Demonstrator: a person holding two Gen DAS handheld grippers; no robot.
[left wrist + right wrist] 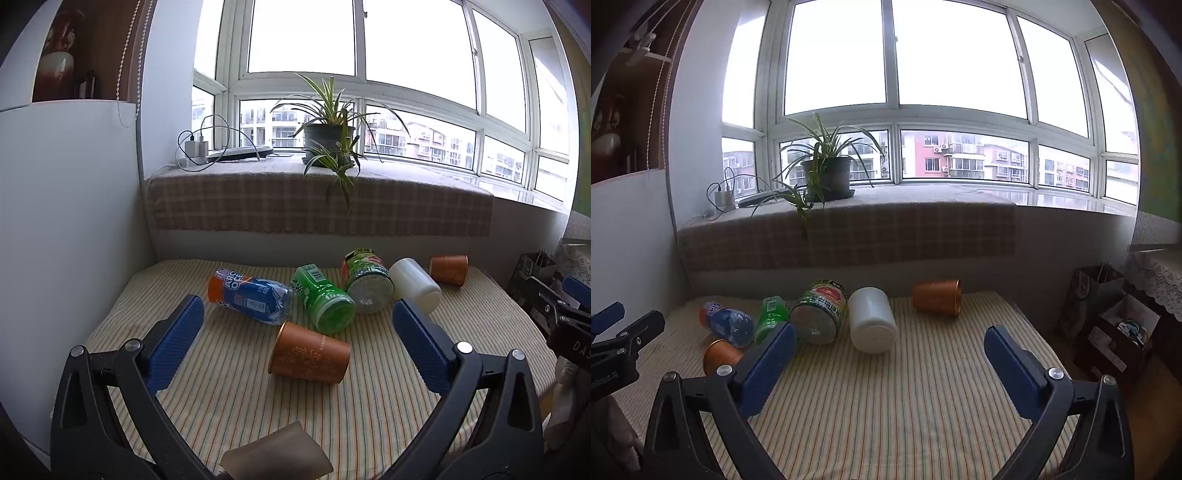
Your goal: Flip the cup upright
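Both the left gripper (297,334) and right gripper (890,356) hover with jaws wide apart, holding nothing. The nearer copper-orange metal cup (309,354) lies on its side mid-table on the striped cloth (236,398), touching a green plastic bottle (325,301); closing carelessly could roll it or nudge that bottle. A second copper cup (937,297) lies near the table's far right edge, where a push might tip it off.

Bright bay window (897,85), plaid-covered sill (849,236), white wall (74,221).
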